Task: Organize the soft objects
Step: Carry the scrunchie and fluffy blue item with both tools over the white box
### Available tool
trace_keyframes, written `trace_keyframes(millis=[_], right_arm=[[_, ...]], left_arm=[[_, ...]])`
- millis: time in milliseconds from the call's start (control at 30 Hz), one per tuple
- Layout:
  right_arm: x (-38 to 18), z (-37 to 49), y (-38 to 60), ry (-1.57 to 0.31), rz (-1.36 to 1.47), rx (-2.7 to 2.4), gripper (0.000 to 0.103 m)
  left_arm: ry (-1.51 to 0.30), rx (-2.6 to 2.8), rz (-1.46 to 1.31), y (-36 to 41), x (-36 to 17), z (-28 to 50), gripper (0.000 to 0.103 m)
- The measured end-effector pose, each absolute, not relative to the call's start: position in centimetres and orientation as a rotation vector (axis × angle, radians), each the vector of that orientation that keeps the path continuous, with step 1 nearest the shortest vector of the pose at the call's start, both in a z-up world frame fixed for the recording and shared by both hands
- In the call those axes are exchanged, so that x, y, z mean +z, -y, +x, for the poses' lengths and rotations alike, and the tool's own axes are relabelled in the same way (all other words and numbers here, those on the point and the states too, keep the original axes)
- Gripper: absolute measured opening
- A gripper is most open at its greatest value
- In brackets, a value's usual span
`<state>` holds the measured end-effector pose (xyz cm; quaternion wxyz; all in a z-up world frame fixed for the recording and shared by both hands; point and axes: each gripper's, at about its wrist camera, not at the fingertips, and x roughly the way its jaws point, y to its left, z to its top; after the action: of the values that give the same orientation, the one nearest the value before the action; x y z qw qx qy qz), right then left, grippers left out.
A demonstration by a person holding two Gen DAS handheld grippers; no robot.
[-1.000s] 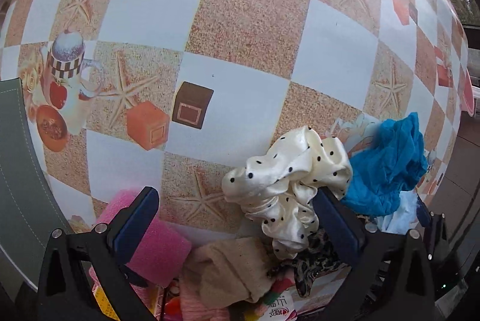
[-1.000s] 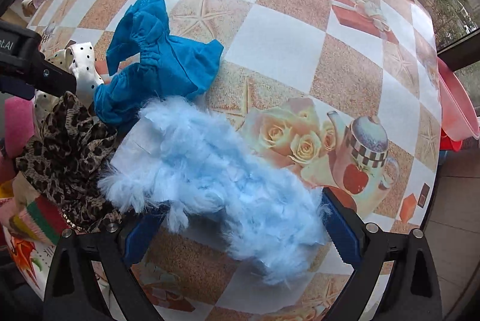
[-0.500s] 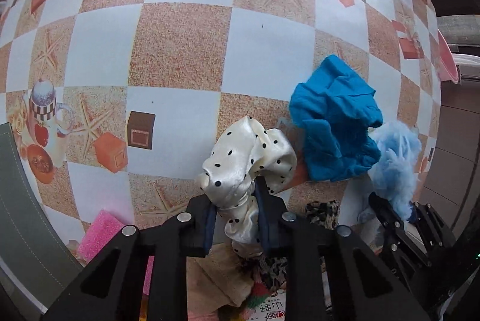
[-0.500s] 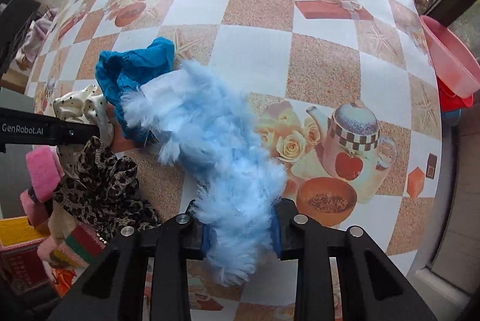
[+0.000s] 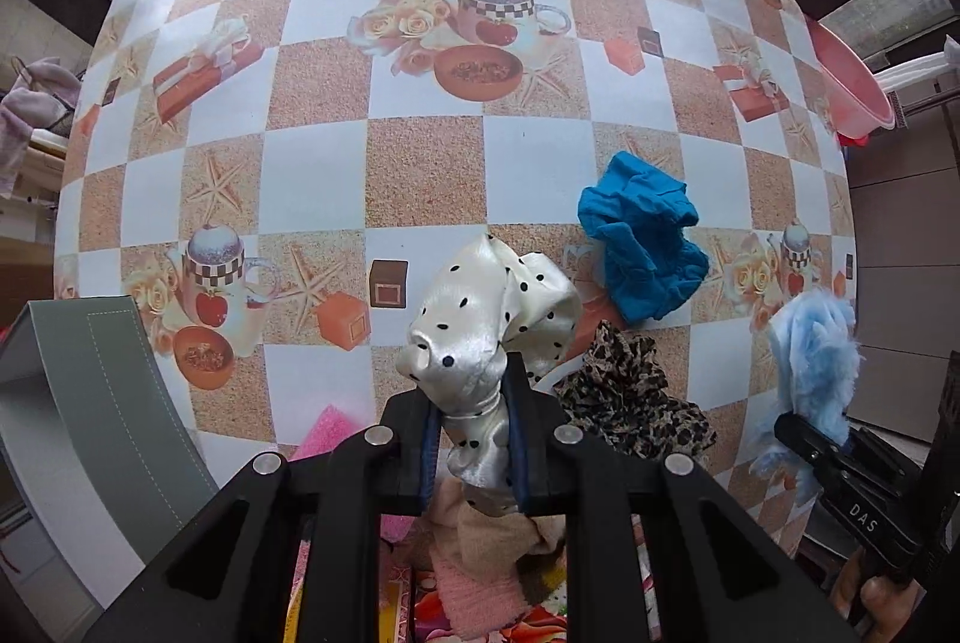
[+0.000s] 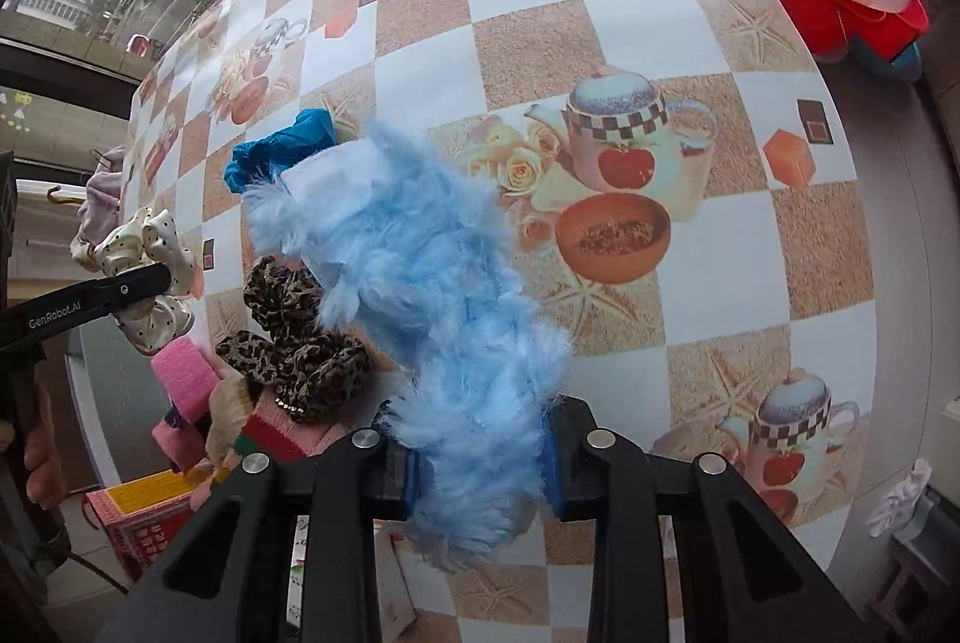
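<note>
1. Left gripper (image 5: 471,439) is clamped on the white polka-dot satin scrunchie (image 5: 489,319), jaws nearly together with the fabric bunched between the pads. The scrunchie hangs clear of the table (image 5: 420,163), above the near edge.
2. Right gripper (image 6: 480,469) is clamped on the light-blue fluffy scrunchie (image 6: 414,277); the fur fills the gap and spills over both pads. It is held over the table's near edge, off to the right of the pile.
3. Progress, as a judgement: early. Two items are picked up and nothing looks sorted yet. No visible drop spot holds any soft thing; a grey box (image 5: 90,391) sits at the left near corner, its inside not visible, possibly the target, cannot tell.
4. Left on the table: the blue fabric scrunchie (image 5: 642,241), well in from the near edge towards the right, and the leopard-print scrunchie (image 5: 630,391), right at the near edge just beside the left gripper.
5. Hanging at or over the near edge: a pink sponge-like block (image 6: 183,379), a beige knit piece (image 5: 492,535) and a pink knit piece (image 5: 474,595). All still need handling, so most of the job remains.
6. Next step, by guess: carry both held scrunchies to wherever they belong and release them there.
7. Writing: "GenRobot.AI" on the left gripper's side arm in the right wrist view; "DAS" on the right gripper's body in the left wrist view.
8. A printed carton (image 6: 144,517) below the near edge shows text too small to read. The tablecloth carries pictures only: teapots, roses, starfish.
</note>
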<state>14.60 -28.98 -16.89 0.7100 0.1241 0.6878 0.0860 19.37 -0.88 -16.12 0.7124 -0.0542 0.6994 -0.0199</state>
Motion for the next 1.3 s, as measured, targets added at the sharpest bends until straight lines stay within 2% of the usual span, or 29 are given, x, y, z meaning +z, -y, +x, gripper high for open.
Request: trace_keyframes(millis=[533,1067,1300], right_arm=[[-13.9,11.2,24.2,-1.487,0.371,0.206,0.032],[-7.5,7.1,12.5,-1.419,0.294,0.326,0.032],[-5.3,5.6,6.7,-1.403,0.225,0.383,0.032]], left_arm=[[-1.437,-0.165,-0.061,1.5,-10.4,14.2,0.021],[-1.301,-0.093,-0.173,-9.7,-4.5,6.6,0.021],[-1.269,-0.014,-0.206,-15.4,-3.5,2.9,0.021]])
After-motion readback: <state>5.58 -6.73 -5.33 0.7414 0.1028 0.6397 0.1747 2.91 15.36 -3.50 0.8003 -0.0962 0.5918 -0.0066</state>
